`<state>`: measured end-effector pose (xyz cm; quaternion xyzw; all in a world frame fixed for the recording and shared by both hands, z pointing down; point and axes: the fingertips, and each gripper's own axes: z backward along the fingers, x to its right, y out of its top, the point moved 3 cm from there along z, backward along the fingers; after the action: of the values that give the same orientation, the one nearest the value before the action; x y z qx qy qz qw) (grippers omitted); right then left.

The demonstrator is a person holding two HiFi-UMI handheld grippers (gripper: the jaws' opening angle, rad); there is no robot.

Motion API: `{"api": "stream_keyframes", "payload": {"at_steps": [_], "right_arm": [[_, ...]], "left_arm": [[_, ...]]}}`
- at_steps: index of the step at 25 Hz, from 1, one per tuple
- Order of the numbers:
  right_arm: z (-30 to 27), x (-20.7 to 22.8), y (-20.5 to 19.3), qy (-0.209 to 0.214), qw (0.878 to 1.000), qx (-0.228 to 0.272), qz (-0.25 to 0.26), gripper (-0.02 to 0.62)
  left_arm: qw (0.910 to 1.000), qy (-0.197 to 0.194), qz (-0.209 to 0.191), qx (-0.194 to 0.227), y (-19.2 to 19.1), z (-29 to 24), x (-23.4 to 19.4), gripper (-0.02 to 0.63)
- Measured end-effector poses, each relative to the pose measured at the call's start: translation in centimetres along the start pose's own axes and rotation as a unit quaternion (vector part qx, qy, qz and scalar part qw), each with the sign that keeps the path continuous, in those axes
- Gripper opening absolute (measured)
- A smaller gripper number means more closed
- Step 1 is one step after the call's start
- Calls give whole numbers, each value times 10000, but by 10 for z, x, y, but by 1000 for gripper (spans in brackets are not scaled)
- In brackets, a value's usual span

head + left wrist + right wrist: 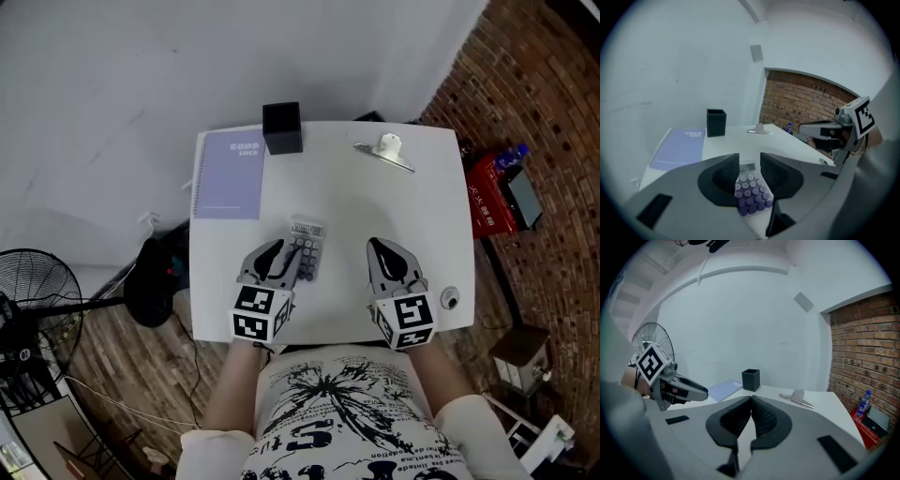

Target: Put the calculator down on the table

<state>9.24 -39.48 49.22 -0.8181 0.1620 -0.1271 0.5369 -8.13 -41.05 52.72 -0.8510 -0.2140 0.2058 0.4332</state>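
Note:
A small calculator with purple keys lies flat on the white table, left of centre. My left gripper hovers above its near end, and the jaws stand apart. In the left gripper view the calculator shows through the gap below the left gripper, with neither pad pressing on it. My right gripper hangs over the table's right half with its jaw tips together and nothing between them. The right gripper view shows the right gripper the same way.
A purple spiral notebook lies at the far left and a black square pen holder stands beside it. A metal clip with a white knob lies at the far right. A small round object sits near the front right corner. A fan stands on the floor at the left.

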Motion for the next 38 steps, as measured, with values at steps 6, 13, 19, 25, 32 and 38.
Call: {"api": "stream_keyframes", "payload": {"at_steps": [6,13,19,25,32,38], "right_arm": [[37,7,48,206,9985,453,237,15],[78,16,86,226,9944,961,380,15],[100,17,111,346,9863,1513,554,14],[103,15,111,434,9854,1533,600,14],[107,17,109,358,9832,1662,659,12],[110,17,101,360,9856,1505,685,12]], "left_arm": [[9931,-111,-235,1144,75,60,40,56],[9740,-395,-802,2081,128,115,96,14],[9684,-234,-892,2319,138,132,95,14],[9674,-147,-875,2371,143,136,91,14],[9715,-233,-962,2152,136,125,97,14],[9722,-233,-883,2154,132,123,98,14]]}}
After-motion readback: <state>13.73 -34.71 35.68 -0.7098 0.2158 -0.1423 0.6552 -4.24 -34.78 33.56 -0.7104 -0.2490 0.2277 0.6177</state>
